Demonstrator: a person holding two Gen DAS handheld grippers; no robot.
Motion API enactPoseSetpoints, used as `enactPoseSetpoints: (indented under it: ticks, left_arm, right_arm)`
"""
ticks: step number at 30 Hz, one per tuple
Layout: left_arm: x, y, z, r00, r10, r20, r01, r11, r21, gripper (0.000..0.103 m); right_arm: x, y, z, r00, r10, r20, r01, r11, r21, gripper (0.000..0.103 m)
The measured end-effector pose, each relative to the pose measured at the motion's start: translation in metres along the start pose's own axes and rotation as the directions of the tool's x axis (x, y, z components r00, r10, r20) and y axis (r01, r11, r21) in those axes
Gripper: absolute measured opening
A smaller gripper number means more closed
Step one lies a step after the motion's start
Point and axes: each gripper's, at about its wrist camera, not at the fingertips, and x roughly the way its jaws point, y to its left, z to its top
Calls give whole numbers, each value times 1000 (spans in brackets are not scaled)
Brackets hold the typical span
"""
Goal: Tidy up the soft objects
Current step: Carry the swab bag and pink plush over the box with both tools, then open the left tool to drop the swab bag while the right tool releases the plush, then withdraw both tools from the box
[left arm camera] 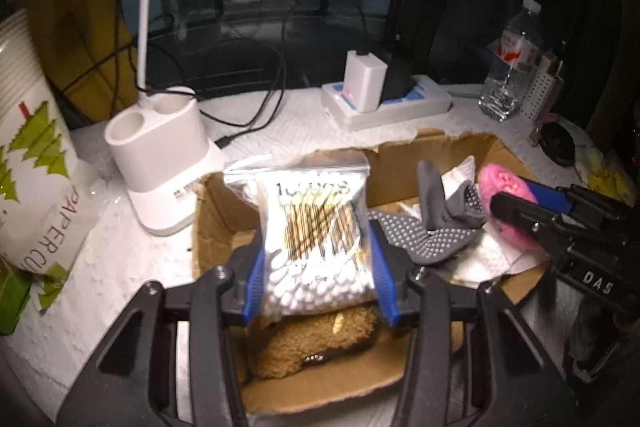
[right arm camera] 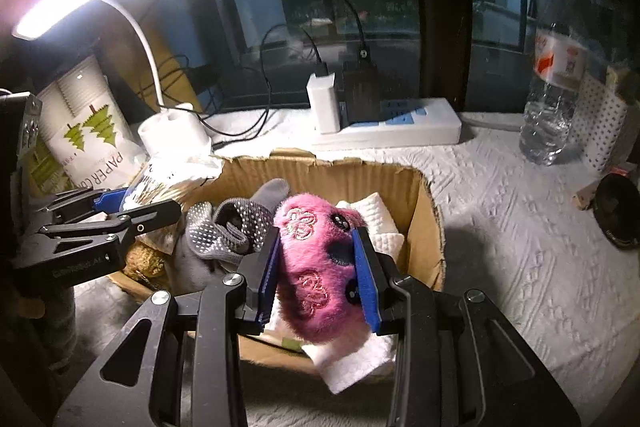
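The left gripper [left arm camera: 316, 263] is pinching a clear zip bag of cotton swabs [left arm camera: 314, 227] between its blue pads, holding it upright over the left part of an open cardboard box [right arm camera: 424, 195]. The right gripper [right arm camera: 316, 279] is squeezing a pink plush toy [right arm camera: 316, 267] with embroidered patches, and its jaws are pressing into the fur on both sides, over the right part of the same box.

Inside the box, a grey glove with grip dots [left arm camera: 432, 231] is lying between the two held things, partly draped over white folded paper towels [right arm camera: 376, 215]. A tan fuzzy plush [left arm camera: 316, 339] is sitting directly under the swab bag, with most of it hidden by the bag and the left jaws. The box rim is torn and ragged along the far wall, and its near flap is lying flat on the counter [right arm camera: 520, 227].

Room is tight on the left: a white lamp base [left arm camera: 160, 163] is standing just beside the box corner, with a sleeve of paper cups [left arm camera: 36, 163] beyond it. Behind the box, a power strip [right arm camera: 384, 131] with plugged chargers is sitting close. The right side of the counter is lying more open, with a water bottle [right arm camera: 556, 83] and a dark round object [right arm camera: 618, 215] well apart near the edge; what that object is stays unclear. The bag's printed label is blurred.
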Motion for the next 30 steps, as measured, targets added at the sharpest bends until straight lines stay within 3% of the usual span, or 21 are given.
enactPoseSetpoints:
  ticks: [11, 13, 15, 22, 25, 30]
  left_arm:
    - [16, 3, 3, 999, 15, -41, -15, 1000, -13, 54]
    - [14, 2, 4, 999, 24, -40, -24, 1000, -17, 59]
    - [8, 3, 4, 999, 23, -28, -24, 999, -32, 71]
    - [-17, 3, 3, 999, 25, 21, -24, 998, -52, 78]
    - [-28, 0, 1, 999, 20, 38, -17, 998, -55, 91]
    - [-47, -4, -4, 998, 18, 61, -14, 998, -56, 92]
  right_arm:
    - [14, -2, -4, 999, -18, -33, 18, 1000, 1, 38]
    - [12, -2, -3, 999, -23, -35, 23, 1000, 5, 39]
    - [11, -2, -2, 999, -30, -33, 30, 1000, 4, 42]
    - [-7, 3, -1, 999, -50, -1, 50, 999, -7, 55]
    - [-16, 5, -1, 998, -68, 10, 69, 998, -11, 56]
    - [-32, 10, -3, 996, -84, 28, 84, 996, -20, 57]
